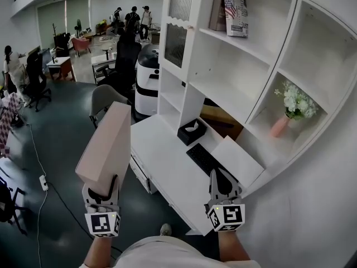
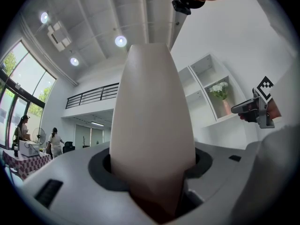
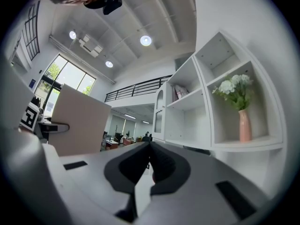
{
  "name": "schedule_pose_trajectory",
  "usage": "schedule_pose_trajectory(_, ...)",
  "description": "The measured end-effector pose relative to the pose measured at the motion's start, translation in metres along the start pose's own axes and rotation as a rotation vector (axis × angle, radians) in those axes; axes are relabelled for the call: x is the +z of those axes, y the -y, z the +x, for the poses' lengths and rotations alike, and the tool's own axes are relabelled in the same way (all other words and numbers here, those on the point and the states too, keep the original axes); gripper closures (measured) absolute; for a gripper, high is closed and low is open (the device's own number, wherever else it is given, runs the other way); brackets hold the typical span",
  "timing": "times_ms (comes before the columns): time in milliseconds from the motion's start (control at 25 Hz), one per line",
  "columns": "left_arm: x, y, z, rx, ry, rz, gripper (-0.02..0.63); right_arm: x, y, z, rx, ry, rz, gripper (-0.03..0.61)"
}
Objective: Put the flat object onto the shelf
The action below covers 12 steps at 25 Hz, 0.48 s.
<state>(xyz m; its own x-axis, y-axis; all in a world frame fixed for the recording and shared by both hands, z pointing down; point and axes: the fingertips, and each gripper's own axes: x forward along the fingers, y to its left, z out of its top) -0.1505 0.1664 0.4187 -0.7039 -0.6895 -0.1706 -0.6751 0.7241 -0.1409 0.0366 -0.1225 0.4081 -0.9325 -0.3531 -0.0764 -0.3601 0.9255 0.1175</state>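
The flat object point(image 1: 107, 147) is a pale pink slab. It stands upright in the air left of the desk, with my left gripper point(image 1: 102, 190) shut on its lower edge. In the left gripper view the flat object point(image 2: 152, 121) rises between the jaws and fills the centre. My right gripper point(image 1: 223, 176) hovers over the desk's near right corner beside the keyboard point(image 1: 202, 156), shut and empty. Seen from the right gripper point(image 3: 149, 161), the flat object point(image 3: 79, 121) is at the left. The white shelf unit point(image 1: 245, 43) stands ahead on the right.
A pink vase of white flowers point(image 1: 290, 111) fills one right cubby. Books point(image 1: 233, 7) lean on the top shelf. A black tissue box point(image 1: 191, 131) and a white pad point(image 1: 237, 159) lie on the desk point(image 1: 162, 155). An office chair point(image 1: 106, 100) stands left; people are far behind.
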Motion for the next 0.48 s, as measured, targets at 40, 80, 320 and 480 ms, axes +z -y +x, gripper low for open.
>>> schedule_pose_trajectory(40,-0.001,0.002,0.011,-0.001,0.001,0.000,0.337,-0.001,0.007,0.009,-0.002,0.002,0.000,0.575)
schedule_pose_trajectory(80,-0.002,0.005,0.022,-0.002,0.001,0.001,0.337,-0.002,0.014,0.018,-0.004,0.002,0.000,0.575)
schedule_pose_trajectory(320,-0.008,0.011,0.076,0.007,0.006,0.009,0.337,-0.007,0.042,0.070,0.012,0.001,0.004,0.575)
schedule_pose_trajectory(480,-0.014,0.017,0.101,0.003,0.003,0.005,0.337,-0.014,0.052,0.093,0.021,-0.010,0.002,0.575)
